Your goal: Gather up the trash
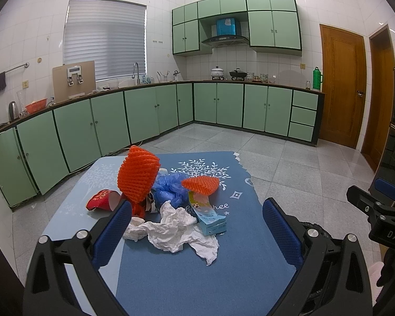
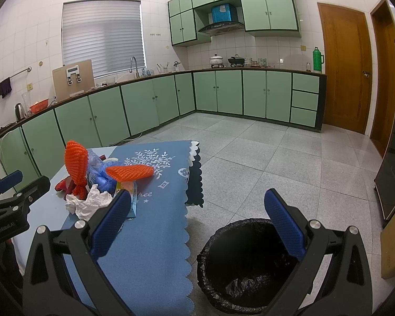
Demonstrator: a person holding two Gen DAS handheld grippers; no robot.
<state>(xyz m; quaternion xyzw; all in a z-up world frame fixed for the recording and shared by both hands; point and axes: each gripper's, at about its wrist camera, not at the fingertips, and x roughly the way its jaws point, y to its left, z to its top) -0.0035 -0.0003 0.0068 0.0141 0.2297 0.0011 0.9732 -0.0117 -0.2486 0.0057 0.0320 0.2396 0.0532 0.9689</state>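
On the worktop (image 1: 239, 276), draped in a blue cloth printed with white leaves, a small heap of trash sits toward the far left. Beside the worktop, on the tiled floor, stands a round bin (image 2: 239, 268) lined with a black bag. The left tool (image 1: 197, 231) hangs over the near edge with its blue pads spread wide and holding nothing; the right tool (image 2: 197, 223) is likewise released, poised above the bin. Within the heap: a tall orange foam net (image 1: 138, 176), crumpled white tissue (image 1: 176, 229) nearest, a blue plastic wad (image 1: 169, 187), a pale blue carton (image 1: 208, 214), a flatter orange net (image 1: 200, 184), and a red paper cup (image 1: 102, 200) on its side.
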